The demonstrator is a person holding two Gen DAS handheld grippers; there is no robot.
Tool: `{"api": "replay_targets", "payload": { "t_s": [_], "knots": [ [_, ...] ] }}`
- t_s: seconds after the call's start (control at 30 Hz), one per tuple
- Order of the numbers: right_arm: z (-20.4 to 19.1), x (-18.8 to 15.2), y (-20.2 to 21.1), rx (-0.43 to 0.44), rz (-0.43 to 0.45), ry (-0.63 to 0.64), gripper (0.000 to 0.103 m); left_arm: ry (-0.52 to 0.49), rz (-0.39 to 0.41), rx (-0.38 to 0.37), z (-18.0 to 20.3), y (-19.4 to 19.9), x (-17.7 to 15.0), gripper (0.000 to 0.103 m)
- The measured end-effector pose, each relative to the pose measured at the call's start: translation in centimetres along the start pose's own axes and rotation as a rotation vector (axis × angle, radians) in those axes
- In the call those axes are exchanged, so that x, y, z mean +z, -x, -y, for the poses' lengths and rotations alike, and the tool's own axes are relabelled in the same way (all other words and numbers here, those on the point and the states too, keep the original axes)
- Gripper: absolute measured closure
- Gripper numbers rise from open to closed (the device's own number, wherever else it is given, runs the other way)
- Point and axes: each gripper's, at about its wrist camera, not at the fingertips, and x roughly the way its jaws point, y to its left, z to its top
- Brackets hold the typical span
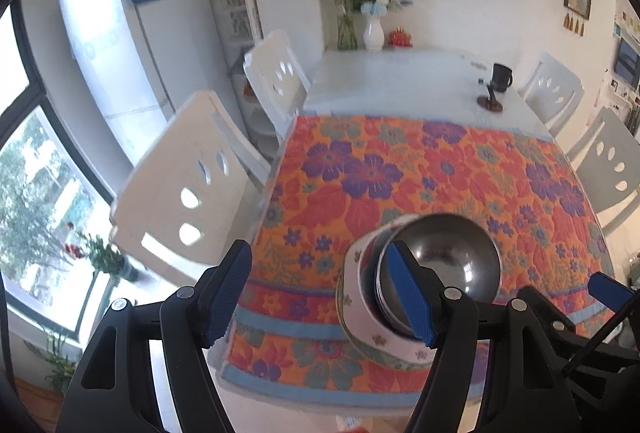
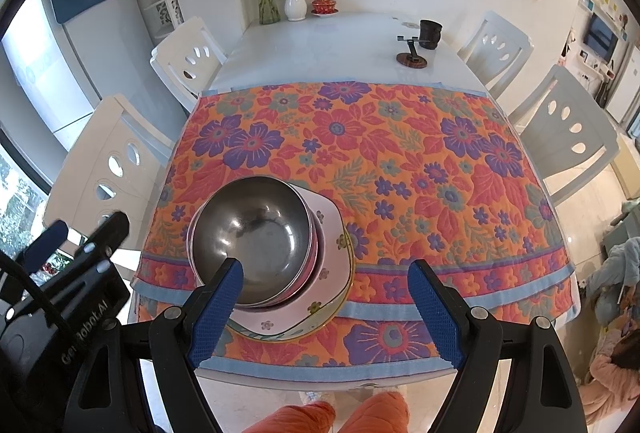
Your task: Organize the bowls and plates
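A stack stands on the flowered cloth (image 2: 400, 161) near the table's front edge: a steel bowl (image 2: 256, 229) nested in other bowls, on a pink flowered plate (image 2: 332, 265) with more plates under it. The same steel bowl (image 1: 452, 257) and plate (image 1: 384, 341) show in the left wrist view. My left gripper (image 1: 320, 297) is open and empty, above the table's front left corner, left of the stack. My right gripper (image 2: 328, 313) is open and empty, just in front of the stack, its left finger (image 2: 216, 313) overlapping the bowl's near rim.
White chairs (image 2: 116, 161) stand along both sides of the table. At the far end are vases with flowers (image 2: 296, 1), a red lidded cup (image 2: 324, 5), a dark mug (image 2: 430, 33) and a small stand (image 2: 412, 57). My orange-clad legs (image 2: 328, 413) are below the front edge.
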Motion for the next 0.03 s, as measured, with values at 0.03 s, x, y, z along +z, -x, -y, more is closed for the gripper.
{"api": "replay_targets", "payload": {
  "t_s": [0.03],
  "knots": [
    [-0.06,0.03,0.10,-0.004,0.001,0.005,0.020,-0.012,-0.001,0.001,0.13,-0.13,0.21,0.034]
  ]
}}
